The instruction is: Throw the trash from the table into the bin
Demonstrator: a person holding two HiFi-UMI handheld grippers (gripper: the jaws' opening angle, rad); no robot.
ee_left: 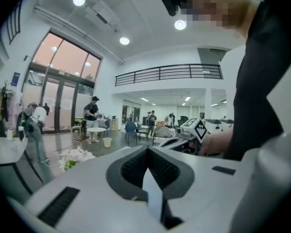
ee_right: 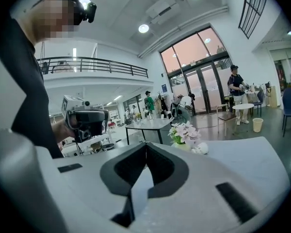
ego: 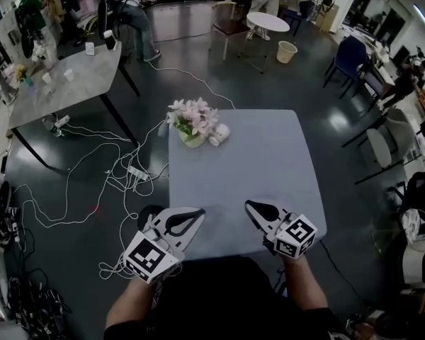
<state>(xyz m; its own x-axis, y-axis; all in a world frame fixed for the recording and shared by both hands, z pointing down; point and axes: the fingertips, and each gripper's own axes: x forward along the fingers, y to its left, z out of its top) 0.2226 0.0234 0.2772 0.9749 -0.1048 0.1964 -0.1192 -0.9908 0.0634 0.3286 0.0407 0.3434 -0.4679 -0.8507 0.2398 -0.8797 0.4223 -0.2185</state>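
Note:
A white crumpled piece of trash (ego: 218, 134) lies on the grey table (ego: 269, 168) beside a vase of pale pink flowers (ego: 192, 121); the right gripper view shows the trash (ee_right: 200, 149) next to the flowers (ee_right: 184, 131). A cream bin (ego: 287, 51) stands far off on the floor by a round white table (ego: 268, 22). My left gripper (ego: 197, 212) is over the table's near left corner, jaws shut with nothing in them. My right gripper (ego: 250, 206) is over the near edge, also shut and holding nothing. Both tips are well short of the trash.
Cables and a power strip (ego: 134, 173) sprawl on the floor left of the table. A second grey table (ego: 64, 83) with cups stands at the far left. Chairs (ego: 350, 57) and people are around the room's edges. A chair (ego: 228, 27) stands near the bin.

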